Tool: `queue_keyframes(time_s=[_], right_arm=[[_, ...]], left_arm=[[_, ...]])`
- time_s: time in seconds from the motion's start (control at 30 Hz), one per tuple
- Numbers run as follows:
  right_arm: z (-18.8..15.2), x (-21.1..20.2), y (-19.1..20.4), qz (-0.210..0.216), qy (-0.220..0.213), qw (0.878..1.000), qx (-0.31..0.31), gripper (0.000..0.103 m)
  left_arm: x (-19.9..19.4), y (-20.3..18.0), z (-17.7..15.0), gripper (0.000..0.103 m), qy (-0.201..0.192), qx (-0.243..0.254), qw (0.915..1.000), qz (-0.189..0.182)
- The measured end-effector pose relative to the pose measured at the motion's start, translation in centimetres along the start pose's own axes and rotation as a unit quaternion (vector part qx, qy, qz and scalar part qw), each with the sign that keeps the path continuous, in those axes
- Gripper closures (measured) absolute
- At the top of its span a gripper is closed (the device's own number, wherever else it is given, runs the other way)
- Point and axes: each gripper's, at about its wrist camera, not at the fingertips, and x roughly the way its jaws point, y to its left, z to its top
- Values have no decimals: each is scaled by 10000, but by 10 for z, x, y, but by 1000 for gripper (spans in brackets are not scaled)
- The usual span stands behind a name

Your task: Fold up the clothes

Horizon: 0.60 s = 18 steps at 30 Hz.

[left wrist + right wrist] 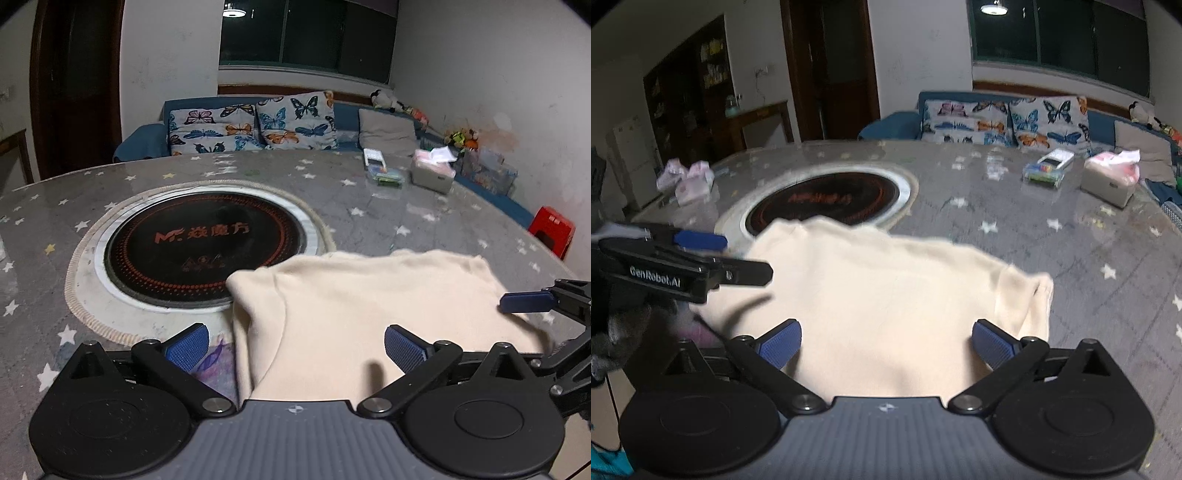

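A cream garment (369, 306) lies folded on the grey star-patterned table, its far edge overlapping the round black cooktop (207, 243). My left gripper (295, 349) hovers open over the garment's near left part, its blue pads (186, 349) wide apart and off the cloth. In the right wrist view the same cream garment (886, 291) fills the middle, and my right gripper (886, 345) stands open above its near edge, gripping nothing. The right gripper's blue fingers (528, 301) reach in at the right edge of the left wrist view; the left gripper's fingers (700, 240) show at the left of the right wrist view.
A tissue box (434, 170) and a small case of coloured items (384, 173) sit at the table's far right. Pink packets (689, 181) lie at the far left. A blue sofa with butterfly cushions (255, 125) stands behind the table, a red stool (552, 230) to the right.
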Motion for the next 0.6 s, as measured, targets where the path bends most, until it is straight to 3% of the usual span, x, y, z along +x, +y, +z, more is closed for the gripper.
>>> queue_keyframes(time_s=[0.37,0.6], right_arm=[[5,1,6,-63,-18,9997,-225,0],[6,11,6,-125,226,9989,-386,0]], left_arm=[[4,9,-11,0,159,-46,9996,226],[3,14,-9,0,196,-128,9995,224]])
